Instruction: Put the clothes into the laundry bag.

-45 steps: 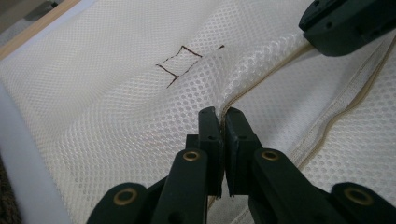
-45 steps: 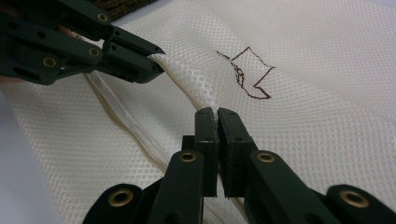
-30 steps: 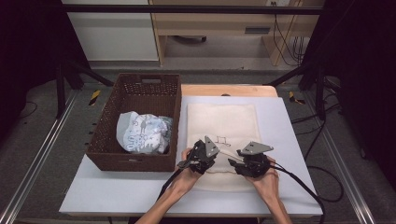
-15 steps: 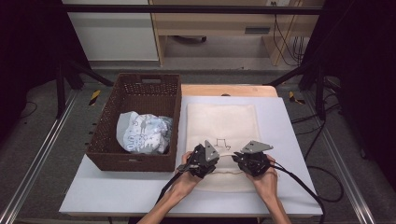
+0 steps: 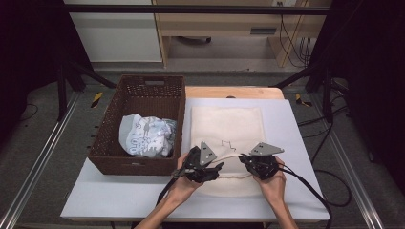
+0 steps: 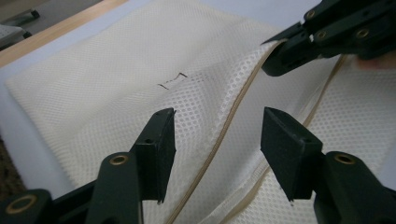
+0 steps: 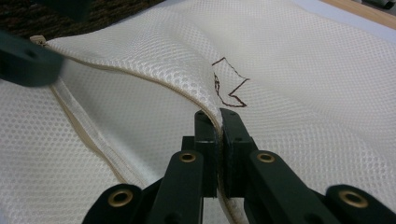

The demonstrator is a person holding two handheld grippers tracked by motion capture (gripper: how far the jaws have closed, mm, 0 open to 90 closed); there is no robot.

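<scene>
A cream mesh bag point(image 5: 229, 126) lies flat on the white table point(image 5: 119, 195), with a small dark pen mark point(image 7: 229, 86) on its top layer. My right gripper point(image 7: 218, 116) is shut on the bag's zippered upper edge and holds it raised in a fold. The same right gripper point(image 5: 244, 160) sits at the bag's near end. My left gripper point(image 6: 217, 116) is open, its jaws either side of the zipper seam point(image 6: 229, 135) just above the mesh. From above, the left gripper point(image 5: 215, 168) is close to the right one.
A dark wicker basket point(image 5: 138, 90) stands left of the bag with a crumpled pale cloth point(image 5: 145, 136) inside. A wooden strip point(image 5: 229, 91) edges the table's far side. Cables trail from both grippers off the front edge.
Both hands have drifted slightly toward the table's front edge. The bag's raised edge now arcs between the two grippers.
</scene>
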